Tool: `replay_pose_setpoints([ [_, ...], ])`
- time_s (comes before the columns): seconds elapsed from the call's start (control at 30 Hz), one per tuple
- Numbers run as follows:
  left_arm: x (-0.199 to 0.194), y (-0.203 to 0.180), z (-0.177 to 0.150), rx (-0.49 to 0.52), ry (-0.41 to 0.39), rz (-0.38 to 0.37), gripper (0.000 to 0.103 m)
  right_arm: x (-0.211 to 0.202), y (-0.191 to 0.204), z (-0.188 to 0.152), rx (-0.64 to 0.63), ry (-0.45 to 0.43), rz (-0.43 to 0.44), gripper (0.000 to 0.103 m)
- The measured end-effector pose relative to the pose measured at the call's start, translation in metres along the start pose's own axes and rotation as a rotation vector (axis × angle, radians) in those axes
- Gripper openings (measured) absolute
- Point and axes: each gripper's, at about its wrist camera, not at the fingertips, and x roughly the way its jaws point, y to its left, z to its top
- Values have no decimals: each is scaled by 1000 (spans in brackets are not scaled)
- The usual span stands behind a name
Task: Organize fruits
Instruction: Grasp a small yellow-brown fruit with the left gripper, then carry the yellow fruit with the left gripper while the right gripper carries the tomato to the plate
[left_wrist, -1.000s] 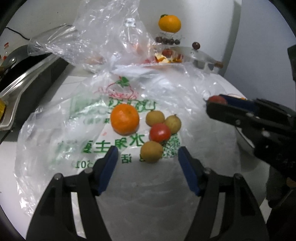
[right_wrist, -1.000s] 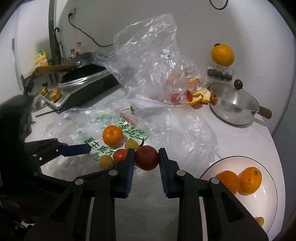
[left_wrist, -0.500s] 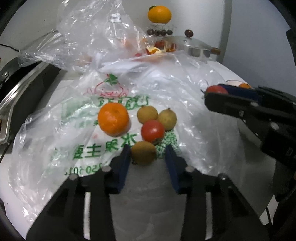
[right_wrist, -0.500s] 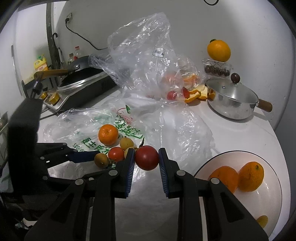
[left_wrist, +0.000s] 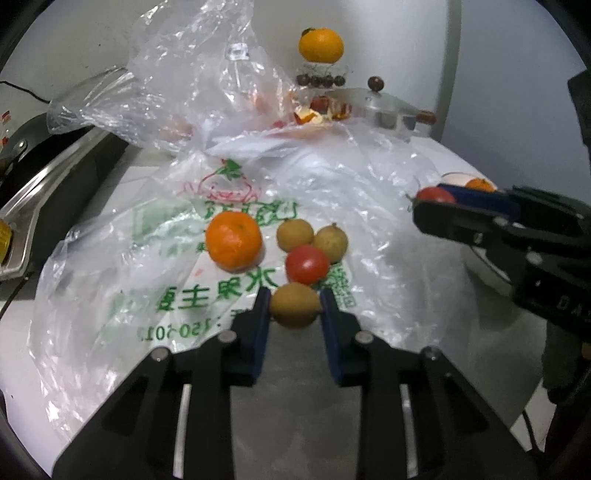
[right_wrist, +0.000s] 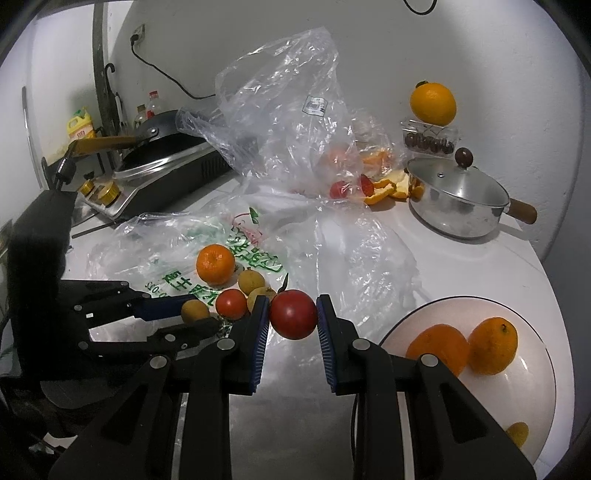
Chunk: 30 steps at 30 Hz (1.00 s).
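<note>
My left gripper (left_wrist: 294, 308) is shut on a small yellow-brown fruit (left_wrist: 294, 305), seen from the side in the right wrist view (right_wrist: 195, 311). Just beyond it on a printed plastic bag (left_wrist: 177, 258) lie a small tomato (left_wrist: 307, 264), two more yellow-brown fruits (left_wrist: 294, 234) and a mandarin (left_wrist: 233, 240). My right gripper (right_wrist: 291, 314) is shut on a dark red tomato (right_wrist: 293, 314) and holds it above the table. A white plate (right_wrist: 532, 406) at lower right holds two mandarins (right_wrist: 493, 345).
A crumpled clear bag (right_wrist: 288, 122) with fruit and peel stands behind. A lidded steel pot (right_wrist: 456, 206) is at the back right, with an orange (right_wrist: 433, 103) on a box of dark berries. A stove with a pan (right_wrist: 162, 158) is at the left.
My left gripper moved forward and closed on the nearest yellow-brown fruit. My right gripper kept the red tomato and shifted slightly.
</note>
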Motion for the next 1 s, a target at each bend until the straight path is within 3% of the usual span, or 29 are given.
replay_pose_setpoints([
  [0.33,-32,-7,-1,9,-91,-47,27,-15,8,-6,-7,-6,-12,28],
  [1.0,-57,-38,5,26,-143,-107,28,-48,2,-21,4,-32,-23,28],
])
